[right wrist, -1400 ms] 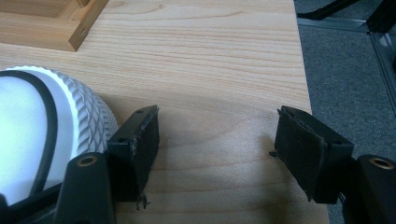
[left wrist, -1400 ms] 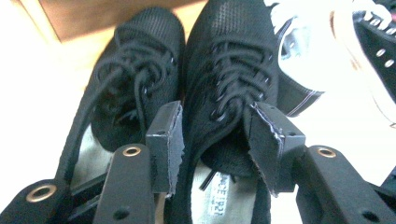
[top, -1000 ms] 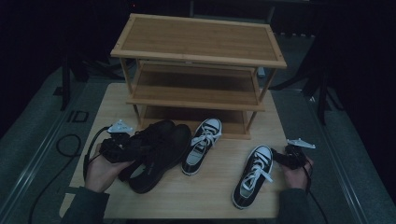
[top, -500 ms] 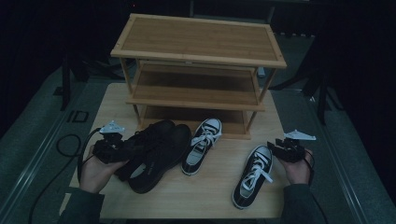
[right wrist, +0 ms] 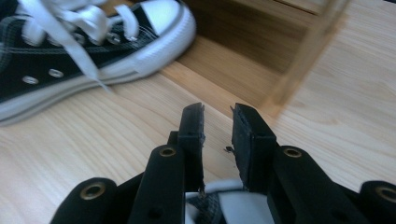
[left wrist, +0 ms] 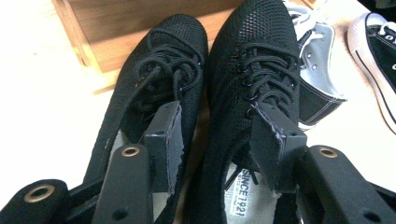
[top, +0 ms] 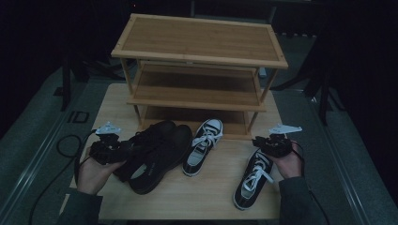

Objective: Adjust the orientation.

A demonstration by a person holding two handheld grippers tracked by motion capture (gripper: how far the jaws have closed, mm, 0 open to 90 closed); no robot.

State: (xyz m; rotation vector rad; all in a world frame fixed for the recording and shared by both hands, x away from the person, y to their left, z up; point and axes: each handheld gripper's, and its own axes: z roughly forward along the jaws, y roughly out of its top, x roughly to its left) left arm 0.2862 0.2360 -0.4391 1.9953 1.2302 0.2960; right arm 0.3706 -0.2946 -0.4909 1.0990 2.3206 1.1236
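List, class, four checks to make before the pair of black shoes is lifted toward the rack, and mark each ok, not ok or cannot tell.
1. Left tool open, one jaw inside each black mesh shoe: ok.
2. Grip closed on the shoes: not ok.
3. Wooden rack shelves free: ok.
4. Right tool gripping the right sneaker: cannot tell.
5. Middle sneaker touching the black pair: cannot tell.

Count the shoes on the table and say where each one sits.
4. Two black mesh shoes lie side by side at the left, one black-and-white sneaker in the middle by the rack's foot, and its mate at the right. None seems hidden.
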